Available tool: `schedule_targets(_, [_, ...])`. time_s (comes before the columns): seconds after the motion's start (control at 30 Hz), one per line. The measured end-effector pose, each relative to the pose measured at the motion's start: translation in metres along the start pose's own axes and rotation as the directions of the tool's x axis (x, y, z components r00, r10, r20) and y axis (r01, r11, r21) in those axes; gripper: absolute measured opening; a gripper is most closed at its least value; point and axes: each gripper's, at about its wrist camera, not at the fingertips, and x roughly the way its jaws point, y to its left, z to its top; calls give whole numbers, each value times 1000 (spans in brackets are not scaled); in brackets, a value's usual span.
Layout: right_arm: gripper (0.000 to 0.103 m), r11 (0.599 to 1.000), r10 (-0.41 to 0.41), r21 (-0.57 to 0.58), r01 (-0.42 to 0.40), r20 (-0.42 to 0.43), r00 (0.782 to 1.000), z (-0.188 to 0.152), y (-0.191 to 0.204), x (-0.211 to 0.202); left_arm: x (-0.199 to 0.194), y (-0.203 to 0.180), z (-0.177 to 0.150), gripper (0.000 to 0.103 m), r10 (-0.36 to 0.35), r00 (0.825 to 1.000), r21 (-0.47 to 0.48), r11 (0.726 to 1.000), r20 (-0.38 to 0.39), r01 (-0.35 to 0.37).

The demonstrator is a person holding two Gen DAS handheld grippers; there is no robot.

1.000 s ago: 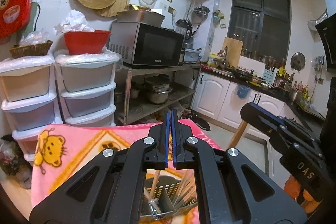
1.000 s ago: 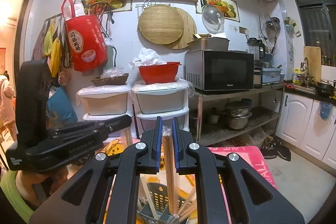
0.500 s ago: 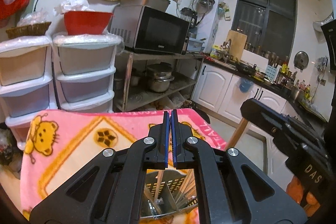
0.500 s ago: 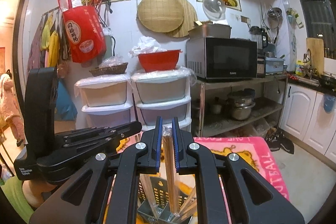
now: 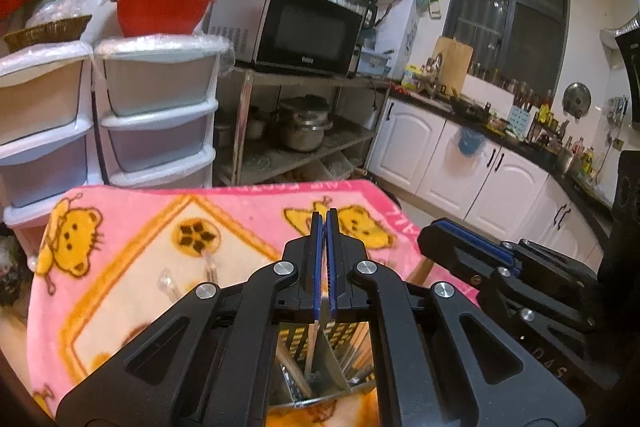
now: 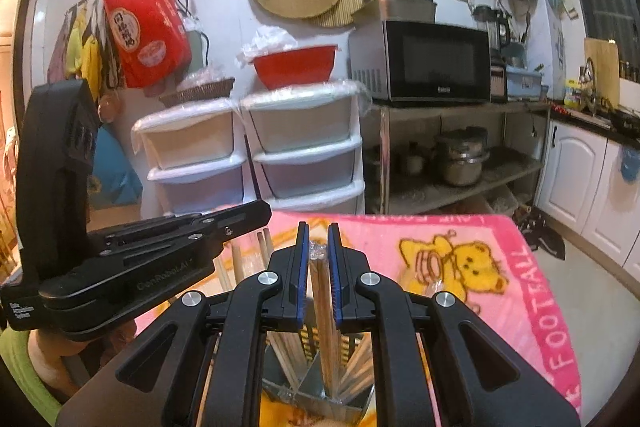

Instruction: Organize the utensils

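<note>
One word, "FOOTBALL", on pink blanket (image 6: 532, 267), microwave (image 6: 436, 61) brand blurred

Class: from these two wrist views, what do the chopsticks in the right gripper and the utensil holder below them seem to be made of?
Chopsticks: probably wood or bamboo, pale tan, matte, in a clear plastic sleeve crinkled at the top. Utensil holder: likely dark plastic, going by its moulded grid of slots; the grey dividers' material is unclear.

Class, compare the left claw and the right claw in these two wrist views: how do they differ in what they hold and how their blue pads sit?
The right claw is shut on a wrapped bundle of chopsticks, while the left claw pinches only one thin stick. The right claw's pads stand visibly apart around the bundle; the left claw's pads nearly meet. Both hang over the divided utensil holder on the pink blanket.
</note>
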Motion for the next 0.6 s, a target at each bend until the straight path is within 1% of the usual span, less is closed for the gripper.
schedule_targets(0.17, [10,1000,-20,14,21,-67,998,-18,-3,10,4,5,-17,1,17,998,-8,1000,-55,-17])
schedule_targets(0.33, [10,998,-47,28,50,-101,994,-28,-11,11,-1,12,-28,2,36,996,-17,999,-86,-37])
schedule_targets(0.4, [12,998,-58,32,61,-109,992,-31,-15,9,-6,13,-30,8,40,995,-17,999,-92,-42])
schedule_targets(0.47, [14,997,-69,38,74,-117,991,-33,-20,7,-11,13,-34,18,48,994,-14,999,-99,-49])
schedule_targets(0.6, [17,995,-85,47,91,-129,988,-39,-28,1,-20,14,-39,22,54,993,-16,998,-105,-56])
